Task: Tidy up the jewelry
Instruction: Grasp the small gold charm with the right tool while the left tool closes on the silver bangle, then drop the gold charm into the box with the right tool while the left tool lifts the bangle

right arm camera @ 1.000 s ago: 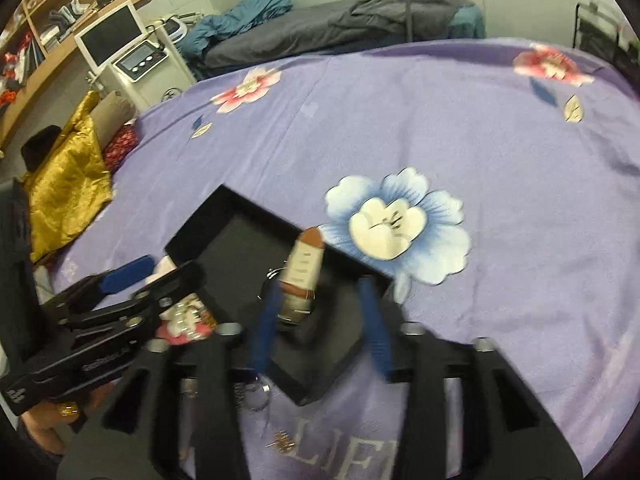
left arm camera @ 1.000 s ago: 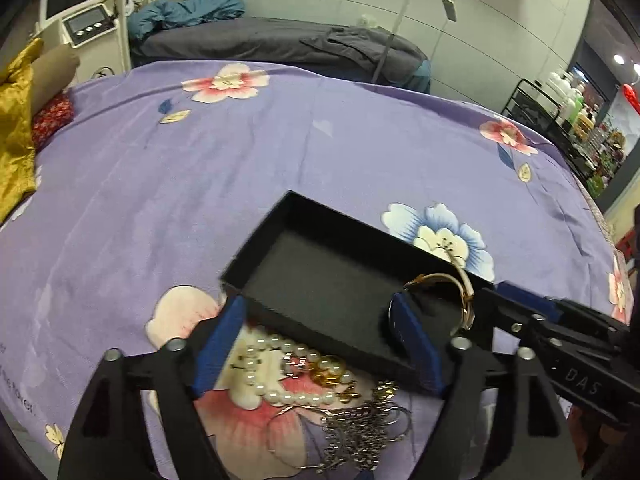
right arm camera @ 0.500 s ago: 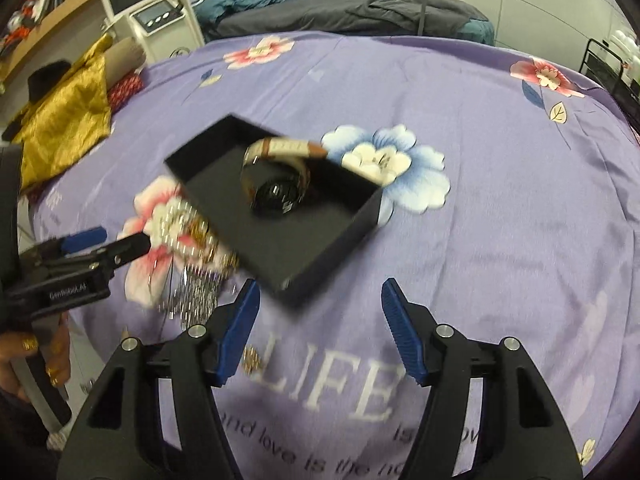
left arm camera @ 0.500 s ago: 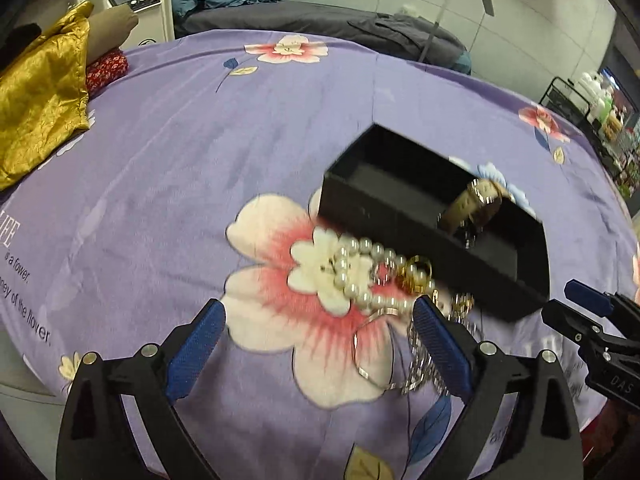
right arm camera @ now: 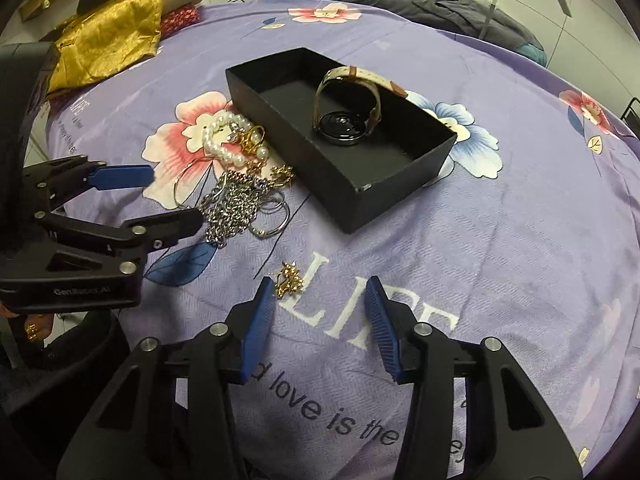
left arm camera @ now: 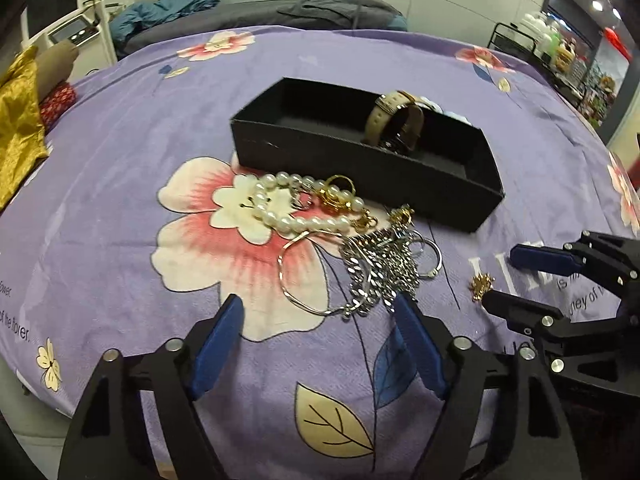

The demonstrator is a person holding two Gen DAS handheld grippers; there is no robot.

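Watch stands in black box, stowed. Jewelry pile lies just beside box. Left hand-held gripper and right hand-held gripper, both empty, jaws closing; right nears gold earring, likely next pick.

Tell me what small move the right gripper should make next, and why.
Probably ease the right gripper forward and down over the small gold earring. It lies alone on the purple cloth just ahead of the left fingertip, apart from the tangled pile. Both closing grippers are empty, and only the watch is in the black box.
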